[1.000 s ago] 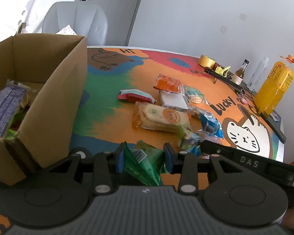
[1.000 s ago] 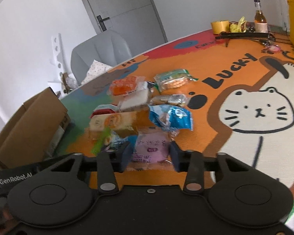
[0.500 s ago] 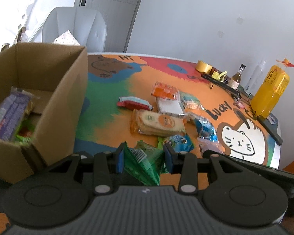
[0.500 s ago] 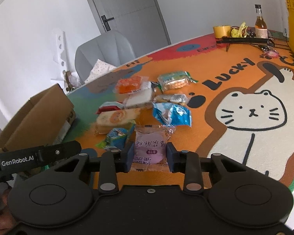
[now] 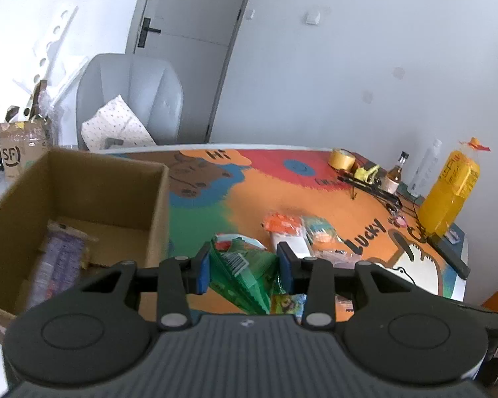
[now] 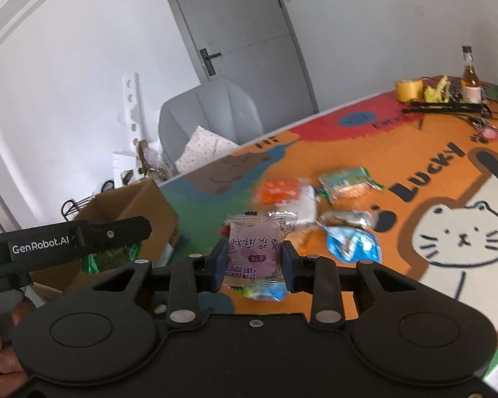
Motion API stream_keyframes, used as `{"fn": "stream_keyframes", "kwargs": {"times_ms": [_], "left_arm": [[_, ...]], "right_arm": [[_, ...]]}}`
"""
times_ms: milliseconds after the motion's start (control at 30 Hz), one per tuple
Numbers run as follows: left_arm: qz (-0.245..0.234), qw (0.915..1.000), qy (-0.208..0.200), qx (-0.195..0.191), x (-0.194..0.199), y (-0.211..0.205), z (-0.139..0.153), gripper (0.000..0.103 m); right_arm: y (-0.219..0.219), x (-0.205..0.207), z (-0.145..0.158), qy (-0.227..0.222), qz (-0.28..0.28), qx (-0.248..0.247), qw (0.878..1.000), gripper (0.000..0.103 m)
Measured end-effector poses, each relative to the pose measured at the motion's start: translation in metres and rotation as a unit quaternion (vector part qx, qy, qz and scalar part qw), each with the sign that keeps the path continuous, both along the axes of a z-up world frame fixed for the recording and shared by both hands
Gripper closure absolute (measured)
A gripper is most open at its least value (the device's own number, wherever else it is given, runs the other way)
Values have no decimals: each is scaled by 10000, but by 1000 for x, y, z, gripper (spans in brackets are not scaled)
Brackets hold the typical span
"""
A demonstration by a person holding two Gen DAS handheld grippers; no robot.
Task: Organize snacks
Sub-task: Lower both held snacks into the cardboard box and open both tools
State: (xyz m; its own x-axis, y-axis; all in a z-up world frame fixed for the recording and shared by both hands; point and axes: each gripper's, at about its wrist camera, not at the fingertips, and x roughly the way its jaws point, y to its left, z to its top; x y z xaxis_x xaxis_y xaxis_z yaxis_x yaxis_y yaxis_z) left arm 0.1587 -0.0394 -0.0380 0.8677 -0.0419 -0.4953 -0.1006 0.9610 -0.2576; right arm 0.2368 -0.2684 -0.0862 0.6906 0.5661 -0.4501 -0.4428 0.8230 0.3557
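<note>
My left gripper (image 5: 245,270) is shut on a green snack packet (image 5: 245,273) and holds it in the air beside the open cardboard box (image 5: 154,205). The box has a purple packet (image 5: 54,265) inside. My right gripper (image 6: 253,263) is shut on a purple snack packet (image 6: 254,248), lifted above the table. Several loose snacks lie on the colourful mat: an orange packet (image 6: 277,190), a white packet (image 6: 307,204), a blue packet (image 6: 353,243) and a green-orange packet (image 6: 348,182). The left gripper (image 6: 79,237) and the box (image 6: 132,205) also show in the right wrist view.
A yellow juice bottle (image 5: 448,192), a small glass bottle (image 5: 398,169), a tape roll (image 5: 342,159) and a black rack (image 5: 372,189) stand at the table's far right. A grey chair (image 5: 132,96) stands behind the table. A black remote (image 5: 450,258) lies near the right edge.
Both grippers have risen from the table with their packets. The left one moved toward the box; the right one lifted the purple packet off the mat.
</note>
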Motion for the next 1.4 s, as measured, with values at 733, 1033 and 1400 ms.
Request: {"fn": "stream_keyframes", "kwargs": {"times_ms": [733, 1033, 1400], "left_arm": [[728, 9970, -259, -44, -23, 86, 26, 64], [916, 9953, -269, -162, -25, 115, 26, 64], [1049, 9936, -214, -351, -27, 139, 18, 64]], "right_arm": [[83, -2, 45, -462, 676, 65, 9966, 71], [121, -1, 56, -529, 992, -15, 9937, 71], [156, 1, 57, -123, 1433, -163, 9895, 61]]}}
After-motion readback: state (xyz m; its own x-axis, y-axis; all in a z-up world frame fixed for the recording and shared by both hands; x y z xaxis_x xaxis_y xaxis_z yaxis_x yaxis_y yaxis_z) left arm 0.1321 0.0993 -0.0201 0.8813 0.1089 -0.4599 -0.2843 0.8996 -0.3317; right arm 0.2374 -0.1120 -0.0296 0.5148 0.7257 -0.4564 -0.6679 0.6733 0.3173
